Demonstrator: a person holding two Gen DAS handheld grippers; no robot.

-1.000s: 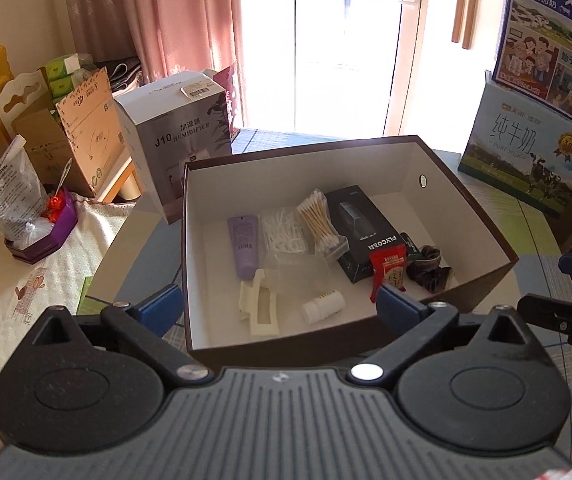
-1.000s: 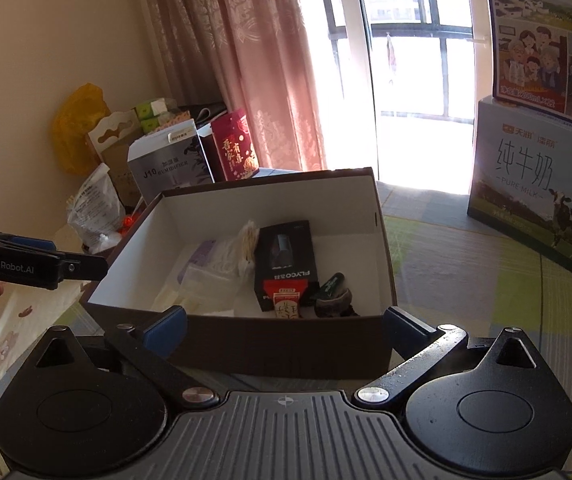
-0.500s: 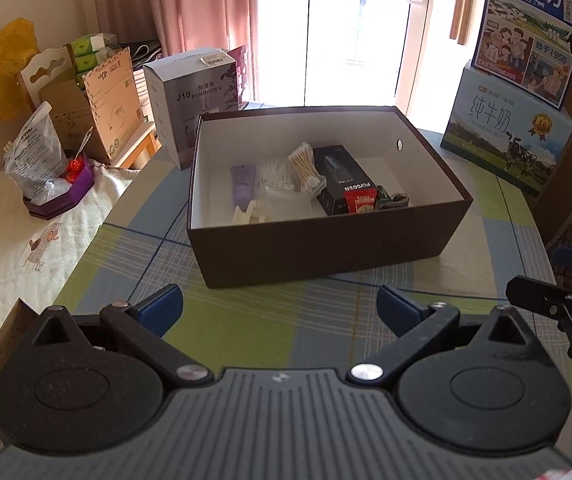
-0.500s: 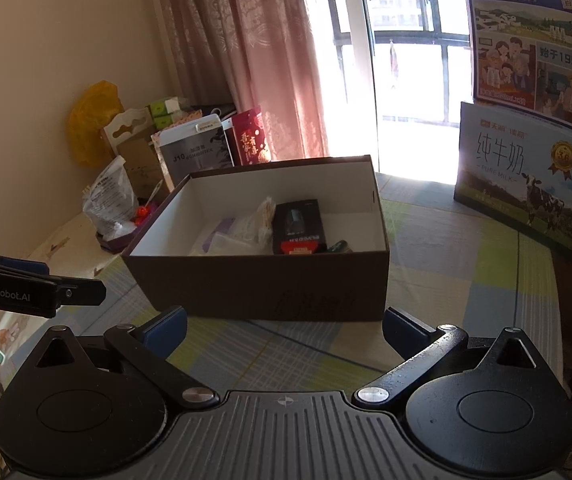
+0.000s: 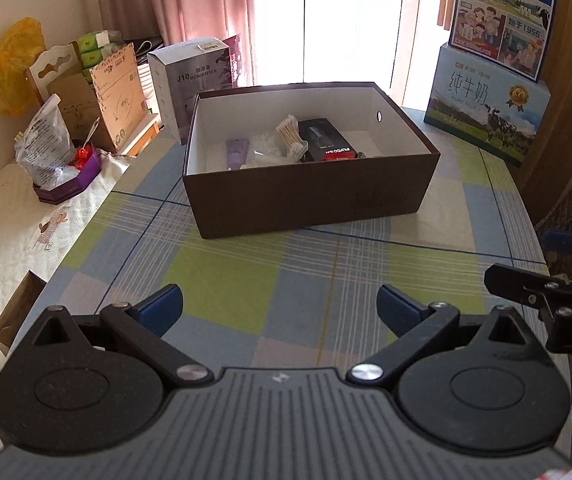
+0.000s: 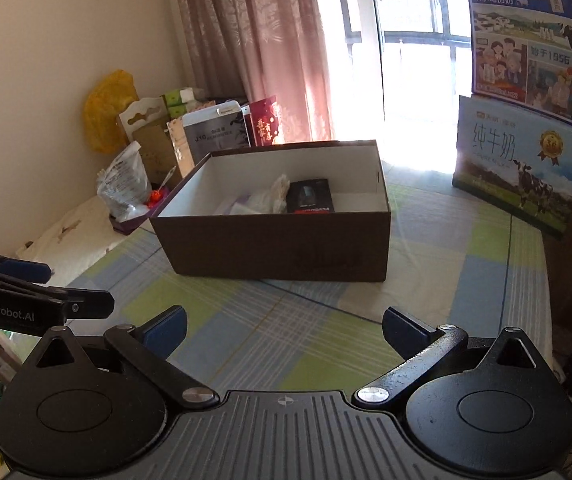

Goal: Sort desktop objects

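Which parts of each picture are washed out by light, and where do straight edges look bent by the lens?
Left wrist view: the window is blown out to white, and the table edge curves. Right wrist view: the window glares, flare spills over the brown box corner, the box front sits in shadow, and the milk carton leans inward.

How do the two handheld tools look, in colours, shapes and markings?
Both are matte black. The left tool and right tool each have two round discs, silver pivot screws, angled link bars, blue finger pads and a ribbed grey centre plate. White "GenRobot.AI" lettering marks the left tool's side in the right wrist view.
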